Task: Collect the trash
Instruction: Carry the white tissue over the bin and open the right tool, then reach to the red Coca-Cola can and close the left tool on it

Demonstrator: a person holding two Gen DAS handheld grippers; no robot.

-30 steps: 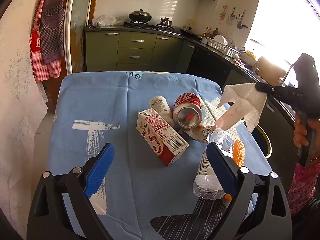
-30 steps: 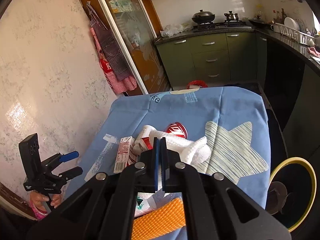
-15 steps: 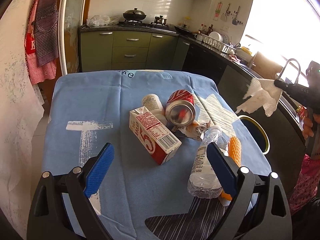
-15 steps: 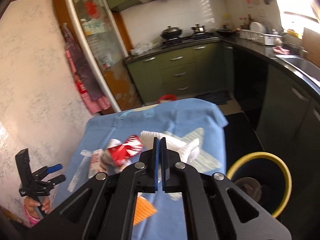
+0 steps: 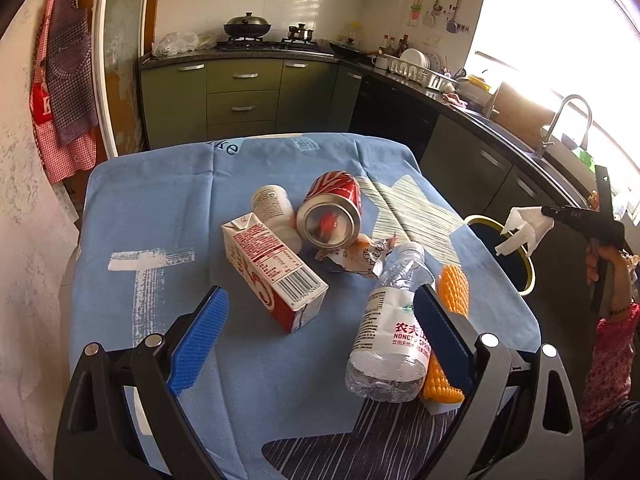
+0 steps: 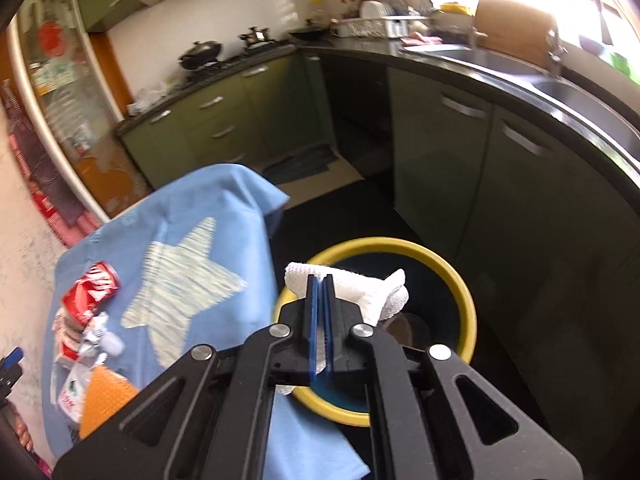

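My right gripper [image 6: 319, 280] is shut on a white paper towel [image 6: 372, 290] and holds it over the yellow-rimmed black bin [image 6: 460, 280] beside the table; the towel [image 5: 524, 232] and bin [image 5: 492, 222] also show in the left wrist view. My left gripper [image 5: 320, 312] is open and empty above the near part of the blue tablecloth [image 5: 160, 200]. Ahead of it lie a red-and-white carton [image 5: 272, 268], a red can [image 5: 332, 216], a white cup [image 5: 272, 204], a crumpled wrapper [image 5: 360, 256], a clear plastic bottle [image 5: 392, 328] and an orange sponge [image 5: 452, 288].
Green kitchen cabinets [image 5: 240, 96] stand behind the table. A dark counter with a sink and tap [image 5: 560, 120] runs along the right. Aprons [image 5: 64, 80] hang on the left wall. The bin stands on the dark floor between table and counter.
My right gripper has carried the paper towel off the table to the right and now holds it over the bin. My left gripper stays open and has hardly moved.
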